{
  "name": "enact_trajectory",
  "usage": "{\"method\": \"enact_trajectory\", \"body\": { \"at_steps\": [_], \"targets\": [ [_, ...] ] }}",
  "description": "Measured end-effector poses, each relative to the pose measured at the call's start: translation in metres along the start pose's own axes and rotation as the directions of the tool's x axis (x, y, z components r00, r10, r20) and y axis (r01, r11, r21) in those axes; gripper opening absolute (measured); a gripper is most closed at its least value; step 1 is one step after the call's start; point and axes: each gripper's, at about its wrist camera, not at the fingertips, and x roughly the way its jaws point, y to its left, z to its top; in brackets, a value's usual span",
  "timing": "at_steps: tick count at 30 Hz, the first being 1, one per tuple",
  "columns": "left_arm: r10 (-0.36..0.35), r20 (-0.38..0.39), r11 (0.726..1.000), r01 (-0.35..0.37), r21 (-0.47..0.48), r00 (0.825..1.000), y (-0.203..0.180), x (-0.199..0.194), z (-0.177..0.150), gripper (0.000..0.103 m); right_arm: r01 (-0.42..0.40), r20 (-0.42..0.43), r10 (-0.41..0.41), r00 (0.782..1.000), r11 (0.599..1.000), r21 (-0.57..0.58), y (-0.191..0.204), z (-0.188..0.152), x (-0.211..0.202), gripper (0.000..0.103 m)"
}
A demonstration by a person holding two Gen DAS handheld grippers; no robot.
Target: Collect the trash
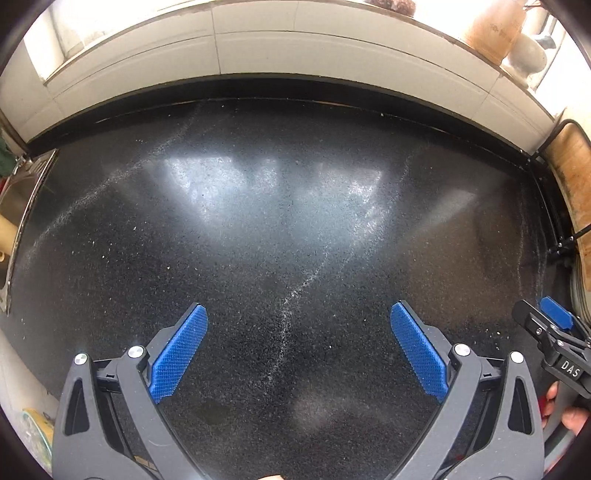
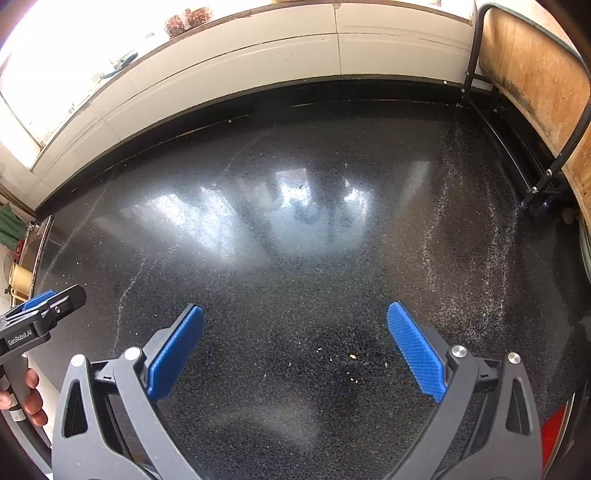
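While both fingers spread, empty, crumbs point(image 2: 352, 357) lie between right gripper point(image 2: 295, 347) fingers.

- Daylight from the window point(image 1: 110, 22) at 11–12 o'clock in both views; glass fully blown out, no detail.
- White tiled ledge point(image 1: 258, 44) below it bright but readable.
- Black speckled table point(image 1: 295, 240) dark overall, with broad soft glare patches near centre in both views; window reflection, speckle washed out there.
- Faint soft shadows at 6 o'clock on the table between the claw fingers; no hard edges.
- Heavy fisheye: ledge and table edge bow into arcs, black vignette in the corners.
- Focus fine centre; blue pads point(image 2: 413, 350) show texture. Rims at 3 and 9 o'clock smeared and soft.
- Wooden board point(image 2: 532, 74) at 2 o'clock well lit.
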Motion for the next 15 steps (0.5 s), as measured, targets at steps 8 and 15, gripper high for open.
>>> {"method": "enact_trajectory", "body": {
  "at_steps": [8, 15],
  "targets": [
    [-0.062, 0.016, 0.998, 0.062, 0.010, 0.998, 0.008, 0.009, 0.007, 0.097, 0.028, -0.018, -0.028, 0.999, 1.000, 0.002, -0.002, -0.006, -0.001, 0.096],
    [0.067, 0.005, 0.995, -0.067, 0.076, 0.998, 0.010, 0.032, 0.013, 0.097, 0.083, -0.027, -0.082, 0.996, 0.997, 0.003, -0.009, -0.004, 0.007, 0.096]
  ]
}}
